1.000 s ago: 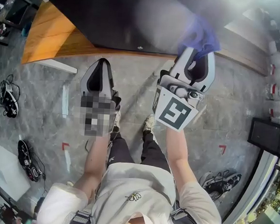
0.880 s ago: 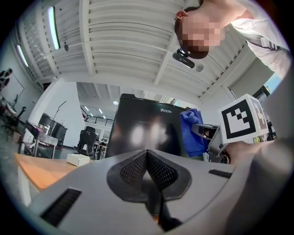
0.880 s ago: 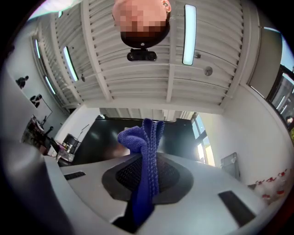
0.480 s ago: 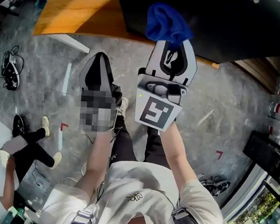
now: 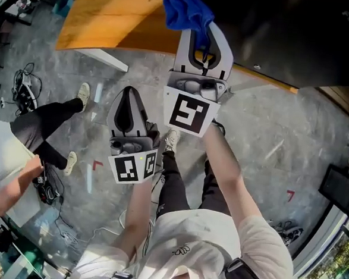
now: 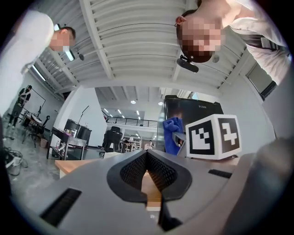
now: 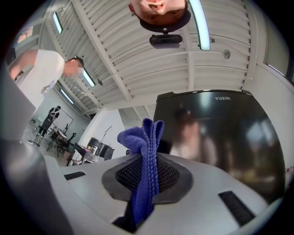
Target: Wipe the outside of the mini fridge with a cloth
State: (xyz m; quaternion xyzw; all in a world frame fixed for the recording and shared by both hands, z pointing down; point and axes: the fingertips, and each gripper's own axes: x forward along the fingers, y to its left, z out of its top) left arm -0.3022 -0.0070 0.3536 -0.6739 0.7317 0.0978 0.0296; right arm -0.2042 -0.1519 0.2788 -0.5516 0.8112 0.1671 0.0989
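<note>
The black glossy mini fridge (image 5: pixel 289 36) stands on a wooden table (image 5: pixel 111 18) at the top of the head view. My right gripper (image 5: pixel 201 35) is shut on a bunched blue cloth (image 5: pixel 182 11), which sticks up past the jaws near the fridge's left edge. In the right gripper view the cloth (image 7: pixel 146 160) hangs pinched between the jaws of the right gripper (image 7: pixel 147 158), with the fridge door (image 7: pixel 220 137) just behind it, apart from it. My left gripper (image 5: pixel 129 110) is held lower and to the left over the floor. Its jaws meet in the left gripper view (image 6: pixel 147 158) with nothing between them.
Another person (image 5: pixel 19 149) stands at the left on the grey stone floor (image 5: pixel 269 154). Cables and gear (image 5: pixel 26 93) lie on the floor near them. A dark cabinet (image 5: pixel 344 189) sits at the right edge.
The right gripper with the cloth has shifted left and upward in the view, from the fridge's front to near its left edge. The left gripper dropped lower. A person has come in at the left.
</note>
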